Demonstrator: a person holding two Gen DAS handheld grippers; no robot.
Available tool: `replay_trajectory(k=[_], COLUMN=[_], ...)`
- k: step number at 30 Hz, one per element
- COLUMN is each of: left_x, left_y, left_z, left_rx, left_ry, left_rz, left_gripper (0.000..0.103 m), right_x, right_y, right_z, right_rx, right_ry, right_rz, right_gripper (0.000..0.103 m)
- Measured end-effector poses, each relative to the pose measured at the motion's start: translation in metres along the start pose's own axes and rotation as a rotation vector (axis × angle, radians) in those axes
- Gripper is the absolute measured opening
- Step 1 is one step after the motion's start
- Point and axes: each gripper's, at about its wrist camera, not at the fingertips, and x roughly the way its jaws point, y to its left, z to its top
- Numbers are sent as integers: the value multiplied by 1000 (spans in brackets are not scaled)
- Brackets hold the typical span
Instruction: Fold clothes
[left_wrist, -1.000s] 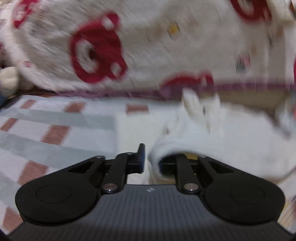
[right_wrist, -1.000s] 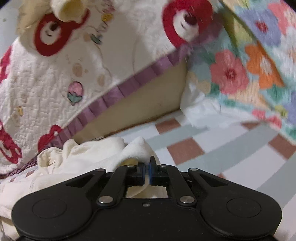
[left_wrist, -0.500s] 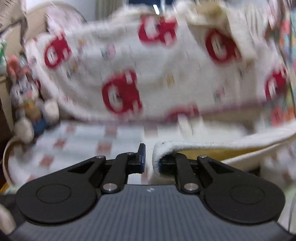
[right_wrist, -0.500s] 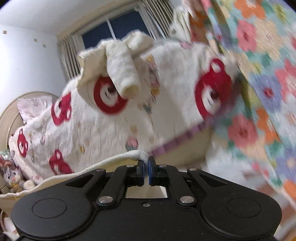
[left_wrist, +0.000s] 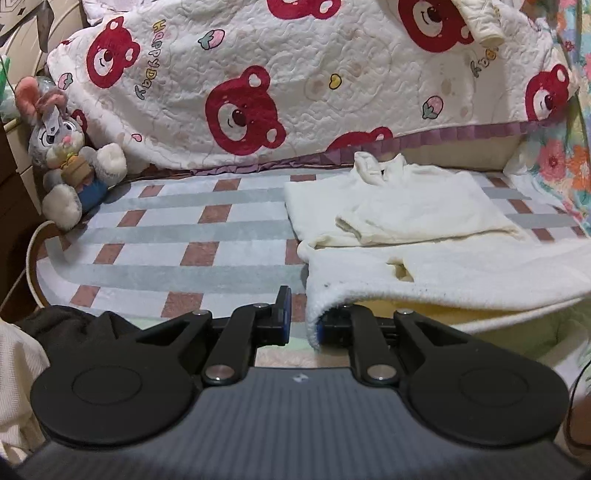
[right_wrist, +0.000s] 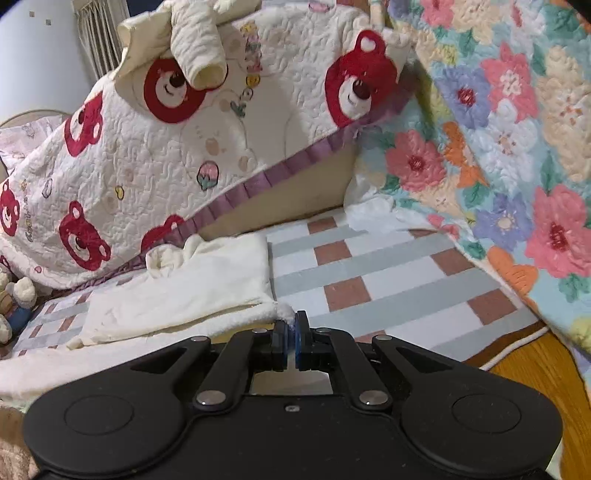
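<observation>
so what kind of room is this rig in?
Most likely a home bedroom: a bear-print quilt heaped at the back of a checked bed sheet, a stuffed rabbit at its corner, and a curtained window.

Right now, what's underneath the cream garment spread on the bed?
The cream garment lies on the checked sheet, whose grey and brick-red squares show around it. Its near hem is lifted off the sheet by both grippers, showing yellowish lining below. Anything beneath the flat part is covered.

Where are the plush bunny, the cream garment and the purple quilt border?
plush bunny (left_wrist: 61, 138), left wrist view, on its face.
cream garment (left_wrist: 424, 206), left wrist view, on its flat body.
purple quilt border (right_wrist: 258, 182), right wrist view, mid-strip.
</observation>
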Motion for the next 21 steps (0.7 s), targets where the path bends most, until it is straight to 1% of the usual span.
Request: replay_trajectory(k=[1,3,4,6,7,8,9,11,12,13,16,18,21], left_x=[0,-4,-5,-7,-6,-7,-9,-9,-5,3,30,45,66], left_y=[0,4,8,12,12,8,3,-6,-5,-2,7,6,5], left_z=[1,6,7,4,2,0,-1,-2,-1,3,15,24,42], left_rx=[-5,-46,-66,-98,-108,-96,-63,-12,-20,-35,-70,-64,-71], left_ry=[1,-14,-19,6,35,68,78,76,74,67,43,10,-60], left_rz=[11,31,28,13,3,10,28,63,59,48,20,35,54], left_gripper=[13,12,12,13,13,12,12,11,11,11,12,12,12], right_x=[-8,-19,-21,-20,-20,-24,-28,-29,-26,-17,14,33,57], right_y=[4,14,19,14,7,7,7,16,19,17,7,11,20], right_z=[2,11,16,19,16,9,2,-9,-13,-13,-3,8,31], right_rx=[15,13,-15,12,47,52,53,-2,-25,-23,-8,-55,-107], right_ry=[-35,-84,-91,-73,-51,-42,-36,-43,-37,-30,-32,-48,-69], right_rz=[-3,27,33,31,23,7,-11,-29,-33,-34,-18,-10,8], right_gripper=[3,3,3,2,2,2,2,2,2,2,3,3,3])
